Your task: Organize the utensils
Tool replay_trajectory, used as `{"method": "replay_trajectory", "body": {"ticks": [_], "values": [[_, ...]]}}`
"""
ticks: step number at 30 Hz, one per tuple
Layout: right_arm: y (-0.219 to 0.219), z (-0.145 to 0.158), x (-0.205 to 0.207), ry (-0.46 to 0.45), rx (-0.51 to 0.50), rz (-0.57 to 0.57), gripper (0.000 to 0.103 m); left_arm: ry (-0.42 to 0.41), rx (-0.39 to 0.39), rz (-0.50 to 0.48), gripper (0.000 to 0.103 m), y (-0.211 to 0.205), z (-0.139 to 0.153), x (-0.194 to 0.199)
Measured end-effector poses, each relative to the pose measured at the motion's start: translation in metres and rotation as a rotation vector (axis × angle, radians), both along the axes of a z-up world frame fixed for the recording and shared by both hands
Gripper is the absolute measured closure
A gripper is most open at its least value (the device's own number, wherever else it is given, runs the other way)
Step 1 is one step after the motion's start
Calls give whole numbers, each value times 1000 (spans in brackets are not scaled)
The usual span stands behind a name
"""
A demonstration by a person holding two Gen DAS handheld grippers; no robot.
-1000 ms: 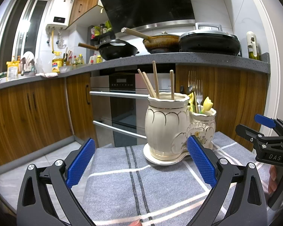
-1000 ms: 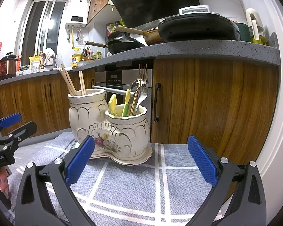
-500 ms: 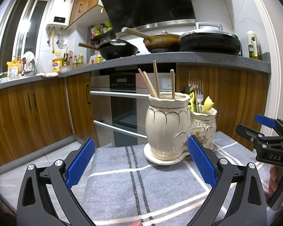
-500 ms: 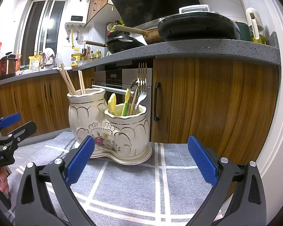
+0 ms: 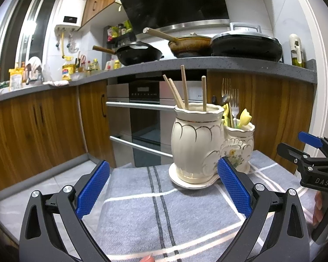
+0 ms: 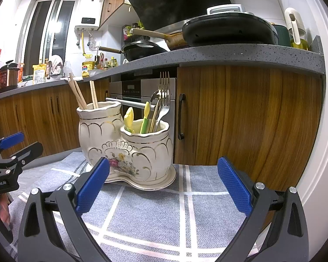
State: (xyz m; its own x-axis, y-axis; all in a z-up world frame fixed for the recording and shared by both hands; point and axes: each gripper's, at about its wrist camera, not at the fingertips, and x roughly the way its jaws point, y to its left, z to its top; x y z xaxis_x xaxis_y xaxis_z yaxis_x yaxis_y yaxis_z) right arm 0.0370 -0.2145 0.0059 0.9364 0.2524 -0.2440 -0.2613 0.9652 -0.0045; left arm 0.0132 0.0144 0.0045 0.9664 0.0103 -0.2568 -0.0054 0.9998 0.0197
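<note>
The double ceramic holder (image 5: pixel 210 146) stands on its own saucer on the grey checked cloth (image 5: pixel 164 214) that covers the bench, and everything else is best placed from it. Its taller pot keeps the wooden chopsticks (image 5: pixel 183 87) upright. The shorter pot joined to its side takes the forks (image 6: pixel 165 91) and the yellow-green handled pieces (image 6: pixel 145 118), so long and short items stay sorted apart.

The left claw (image 5: pixel 163 191) hovers in front of the holder, jaws spread wide and empty. The right claw (image 6: pixel 163 188) waits just short of the shorter pot, equally wide and holding nothing. With no loose utensil visible on the cloth, the sorting looks finished or nearly so.

Against the earlier frames almost nothing differs: holder, utensils and both claws sit in nearly the same places, with only a slight drift in view.
</note>
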Motion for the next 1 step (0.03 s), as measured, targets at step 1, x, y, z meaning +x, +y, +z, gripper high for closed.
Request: {"method": "replay_trajectory", "body": {"ticks": [1], "values": [[0,0,0,0,0,0,6,0,1,0,5,0,0,0]]}}
